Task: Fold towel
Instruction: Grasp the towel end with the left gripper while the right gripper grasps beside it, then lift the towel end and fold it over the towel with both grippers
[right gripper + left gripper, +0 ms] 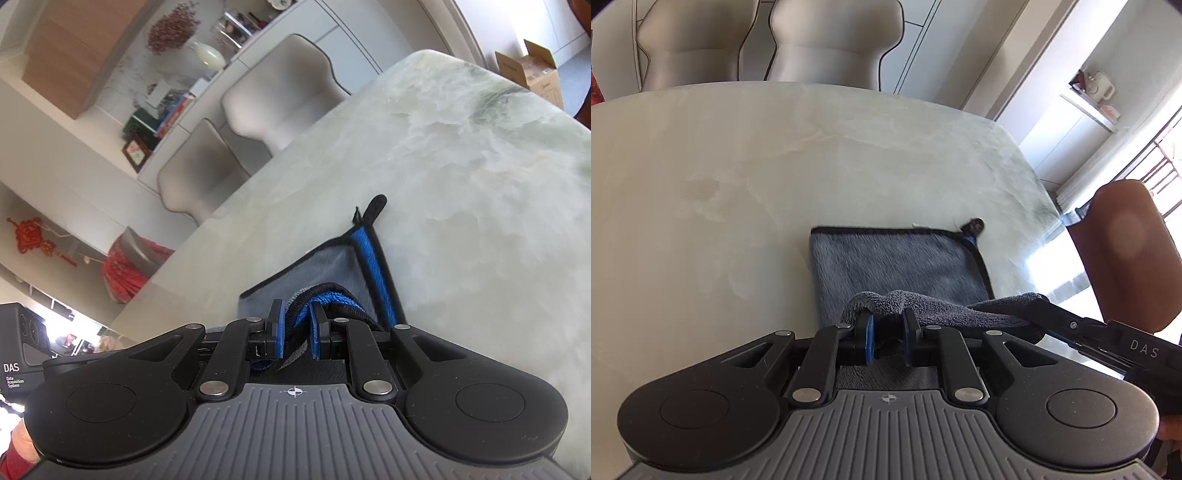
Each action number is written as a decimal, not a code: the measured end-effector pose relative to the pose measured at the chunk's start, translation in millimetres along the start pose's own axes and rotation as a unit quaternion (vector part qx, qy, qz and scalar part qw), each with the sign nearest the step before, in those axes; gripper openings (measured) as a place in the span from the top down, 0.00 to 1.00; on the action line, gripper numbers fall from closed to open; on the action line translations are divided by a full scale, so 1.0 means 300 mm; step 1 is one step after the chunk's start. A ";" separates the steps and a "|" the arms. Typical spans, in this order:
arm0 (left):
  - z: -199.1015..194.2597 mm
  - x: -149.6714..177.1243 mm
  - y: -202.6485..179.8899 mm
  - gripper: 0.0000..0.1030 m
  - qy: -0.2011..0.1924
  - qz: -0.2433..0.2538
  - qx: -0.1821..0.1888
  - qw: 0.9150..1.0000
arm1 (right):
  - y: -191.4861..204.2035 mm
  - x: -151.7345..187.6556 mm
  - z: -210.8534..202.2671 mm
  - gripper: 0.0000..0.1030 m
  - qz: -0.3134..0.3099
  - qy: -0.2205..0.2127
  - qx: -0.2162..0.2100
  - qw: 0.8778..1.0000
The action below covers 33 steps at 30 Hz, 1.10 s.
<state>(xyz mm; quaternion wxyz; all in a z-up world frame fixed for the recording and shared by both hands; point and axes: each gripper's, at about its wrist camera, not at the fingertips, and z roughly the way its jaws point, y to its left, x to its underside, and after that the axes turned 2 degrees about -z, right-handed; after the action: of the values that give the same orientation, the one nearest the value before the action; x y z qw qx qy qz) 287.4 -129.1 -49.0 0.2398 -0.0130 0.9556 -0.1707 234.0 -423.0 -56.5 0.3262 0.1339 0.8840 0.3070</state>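
Observation:
A grey towel (886, 266) with black trim and a blue underside lies on the pale marble table (738, 166). My left gripper (888, 325) is shut on the towel's near edge, lifted into a fold above the flat part. My right gripper (297, 325) is shut on the towel's (325, 266) near edge too, where blue pile and black trim bunch between the pads. The right gripper also shows in the left wrist view (1052, 317), at the same raised edge. A black hanging loop (373, 208) sticks out at the towel's far corner.
Two grey chairs (831, 44) stand at the table's far side. A brown chair back (1126, 254) stands at the right edge. Shelves with books and a vase (207, 55) line the wall. A cardboard box (532, 70) sits on the floor beyond the table.

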 end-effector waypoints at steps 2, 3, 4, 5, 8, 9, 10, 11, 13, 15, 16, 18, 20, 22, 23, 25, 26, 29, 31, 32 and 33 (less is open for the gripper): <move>0.039 -0.031 0.012 0.81 0.003 -0.002 -0.002 1.000 | -0.017 -0.026 0.048 0.86 0.005 0.005 0.010 1.000; 0.057 -0.043 0.017 0.79 0.003 -0.002 -0.006 1.000 | -0.026 -0.037 0.070 0.86 0.008 0.007 0.014 1.000; 0.070 -0.050 0.022 0.77 0.003 -0.003 -0.008 1.000 | -0.032 -0.043 0.084 0.85 0.011 0.007 0.016 1.000; 0.083 -0.057 0.027 0.76 0.002 -0.003 -0.011 1.000 | -0.039 -0.051 0.100 0.83 0.014 0.008 0.016 1.000; 0.111 -0.073 0.047 0.75 -0.002 -0.011 -0.021 1.000 | -0.060 -0.067 0.120 0.67 0.030 -0.003 0.000 1.000; 0.114 -0.076 0.055 0.74 -0.005 -0.015 -0.026 1.000 | -0.068 -0.075 0.119 0.64 0.036 -0.012 -0.006 0.999; 0.111 -0.076 0.064 0.70 -0.011 -0.016 -0.034 0.999 | -0.076 -0.081 0.115 0.60 0.040 -0.022 -0.007 0.999; 0.108 -0.076 0.075 0.66 -0.018 -0.018 -0.042 0.999 | -0.085 -0.089 0.109 0.59 0.044 -0.032 -0.008 0.998; 0.097 -0.077 0.111 0.58 -0.034 -0.029 -0.049 0.998 | -0.102 -0.107 0.094 0.58 0.038 -0.045 -0.005 0.998; 0.078 -0.073 0.148 0.53 -0.053 -0.042 -0.035 0.997 | -0.094 -0.114 0.086 0.57 0.000 -0.046 0.006 0.999; 0.069 -0.070 0.163 0.48 -0.062 -0.042 -0.024 0.997 | -0.081 -0.111 0.084 0.57 -0.032 -0.043 0.013 0.998; 0.059 -0.061 0.181 0.40 -0.074 -0.032 -0.013 0.997 | -0.047 -0.096 0.088 0.57 -0.112 -0.031 0.038 0.993; 0.063 -0.049 0.185 0.40 -0.080 -0.007 -0.004 0.997 | -0.004 -0.060 0.108 0.57 -0.213 -0.013 0.079 0.974; 0.073 -0.034 0.175 0.40 -0.079 0.023 0.008 0.997 | 0.019 -0.023 0.133 0.57 -0.274 0.006 0.100 0.956; 0.079 -0.027 0.166 0.40 -0.077 0.038 0.013 0.996 | 0.024 -0.010 0.143 0.57 -0.288 0.012 0.103 0.952; 0.094 -0.013 0.143 0.40 -0.075 0.068 0.011 0.995 | 0.028 0.008 0.151 0.57 -0.296 0.016 0.098 0.950; 0.107 -0.006 0.128 0.40 -0.075 0.085 0.004 0.994 | 0.033 0.014 0.156 0.57 -0.301 0.015 0.097 0.949; 0.128 0.001 0.097 0.40 -0.078 0.116 -0.007 0.990 | 0.053 0.022 0.171 0.58 -0.318 0.005 0.099 0.943; 0.130 0.004 0.081 0.40 -0.080 0.132 0.000 0.988 | 0.057 0.013 0.182 0.60 -0.325 0.007 0.097 0.941; 0.131 0.007 0.069 0.40 -0.082 0.143 0.005 0.986 | 0.057 0.009 0.189 0.60 -0.329 0.009 0.096 0.939; 0.131 0.009 0.061 0.40 -0.083 0.152 0.007 0.985 | 0.057 0.006 0.196 0.60 -0.333 0.010 0.094 0.938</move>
<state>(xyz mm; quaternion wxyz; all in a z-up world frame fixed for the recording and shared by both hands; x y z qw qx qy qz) 304.3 -124.7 -88.9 0.3418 0.1193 0.9220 -0.1371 272.1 -382.2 -81.8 0.3864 -0.1413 0.9062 0.0974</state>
